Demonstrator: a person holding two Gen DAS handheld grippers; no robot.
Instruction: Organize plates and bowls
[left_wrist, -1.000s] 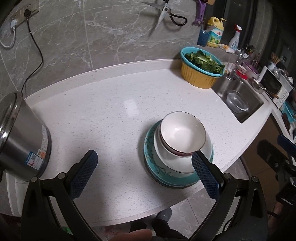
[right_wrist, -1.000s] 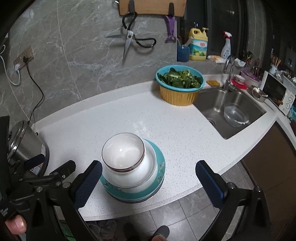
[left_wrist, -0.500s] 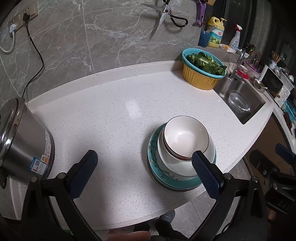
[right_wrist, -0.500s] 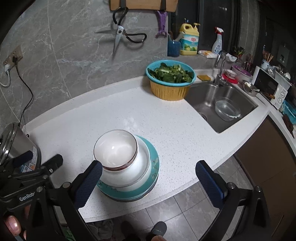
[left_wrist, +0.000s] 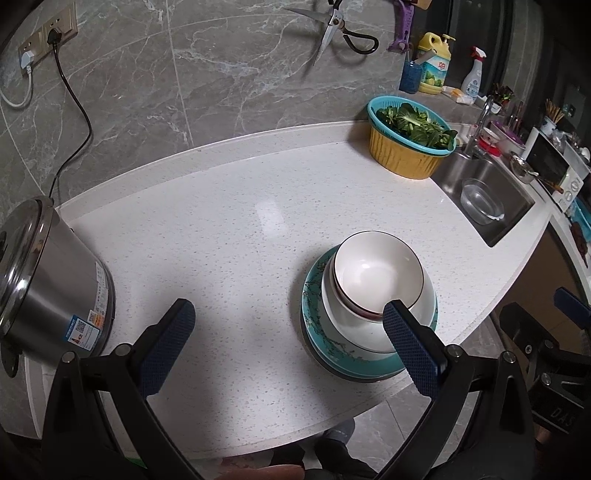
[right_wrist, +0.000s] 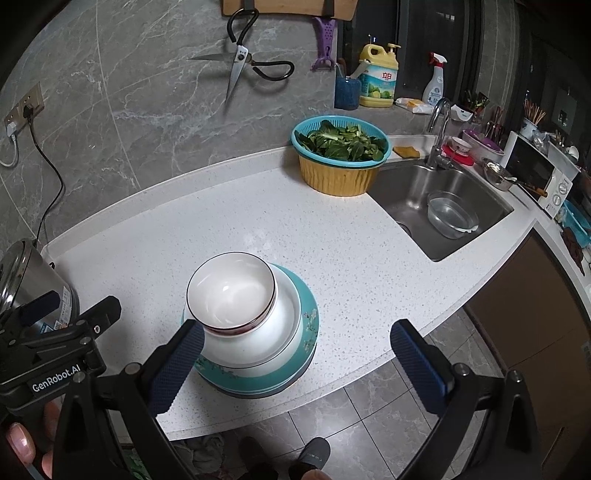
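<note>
Both the left claw (left_wrist: 284, 343) and right claw (right_wrist: 295, 363) are hovering spread and empty over the stacked bowls (right_wrist: 232, 295) and teal plate (right_wrist: 306, 332) at the table (right_wrist: 332, 229) edge; stacking seems finished, so pulling clear probably comes next.

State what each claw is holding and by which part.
Nothing is held. The left claw and right claw are both open, near the stacked bowls on the counter.

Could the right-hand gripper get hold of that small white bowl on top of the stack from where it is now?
Probably yes. The right gripper is open and holds nothing, and the small white bowl sits uncovered on top of the stack, just ahead of its left finger. Nothing stands between them.
</note>
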